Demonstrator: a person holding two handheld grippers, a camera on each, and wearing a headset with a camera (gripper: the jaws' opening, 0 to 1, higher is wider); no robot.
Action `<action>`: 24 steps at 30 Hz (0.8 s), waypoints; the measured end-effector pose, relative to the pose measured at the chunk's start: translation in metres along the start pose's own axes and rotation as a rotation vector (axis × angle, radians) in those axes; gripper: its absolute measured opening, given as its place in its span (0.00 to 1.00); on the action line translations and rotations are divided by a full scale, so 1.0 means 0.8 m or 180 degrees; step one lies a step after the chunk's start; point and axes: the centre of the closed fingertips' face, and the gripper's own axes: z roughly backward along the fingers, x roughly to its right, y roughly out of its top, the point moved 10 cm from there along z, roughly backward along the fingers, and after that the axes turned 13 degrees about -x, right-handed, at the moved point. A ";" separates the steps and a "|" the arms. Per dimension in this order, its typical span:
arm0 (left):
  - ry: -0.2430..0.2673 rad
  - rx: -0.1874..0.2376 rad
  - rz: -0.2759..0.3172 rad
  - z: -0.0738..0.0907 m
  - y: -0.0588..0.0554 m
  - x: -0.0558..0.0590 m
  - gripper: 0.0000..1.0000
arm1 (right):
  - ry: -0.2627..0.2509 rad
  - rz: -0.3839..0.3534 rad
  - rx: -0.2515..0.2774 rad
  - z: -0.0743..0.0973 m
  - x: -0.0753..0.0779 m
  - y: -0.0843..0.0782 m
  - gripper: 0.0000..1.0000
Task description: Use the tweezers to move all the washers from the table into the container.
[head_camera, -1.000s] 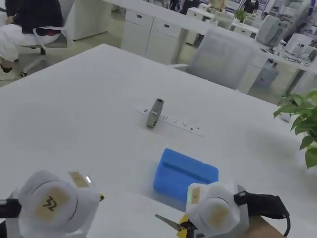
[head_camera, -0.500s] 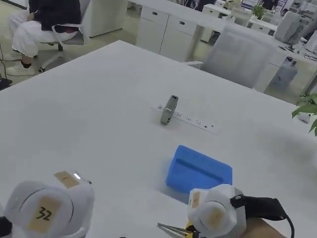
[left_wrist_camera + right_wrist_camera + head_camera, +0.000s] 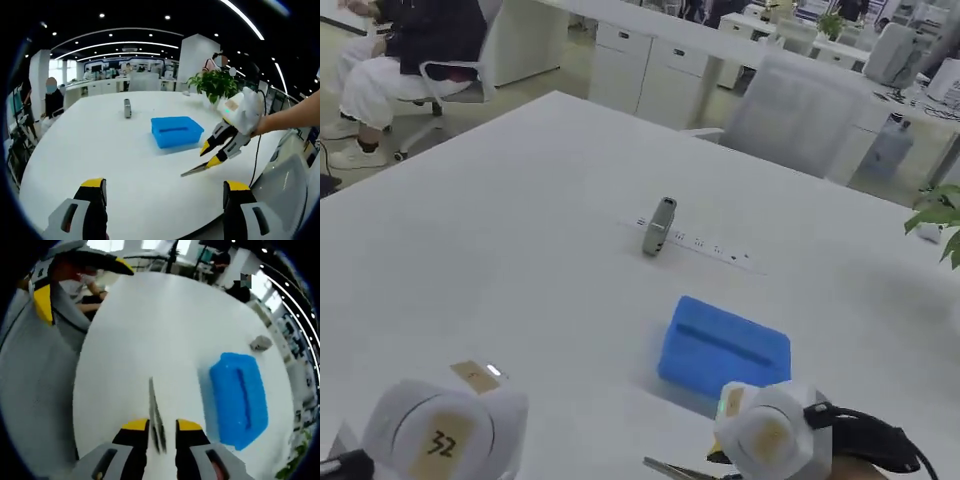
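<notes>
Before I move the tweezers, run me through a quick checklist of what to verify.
1. Tweezers held by right gripper: ok, shut on them.
2. Left gripper free: ok, open and empty.
3. Container on table, near the tweezers: ok.
4. Container open on top: cannot tell.
5. Washers found on table: cannot tell, too small to make out.

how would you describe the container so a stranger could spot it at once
Look at the big white table. Near its closest edge, just beyond the right gripper, sits a low rectangular container. It is the one bright blue thing; the grey device farther back is small.
</notes>
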 end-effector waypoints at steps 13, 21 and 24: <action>0.0236 0.0121 0.0004 0.006 0.005 0.000 0.99 | -0.0500 -0.2132 0.1184 0.102 -0.045 -0.078 0.49; 0.0398 0.0103 -0.0117 0.006 0.006 0.001 0.99 | -0.0752 -0.2597 0.1239 0.118 -0.082 -0.097 0.75; 0.0440 0.0089 -0.0153 0.005 0.004 0.000 0.99 | -0.0850 -0.2732 0.1284 0.123 -0.087 -0.109 0.78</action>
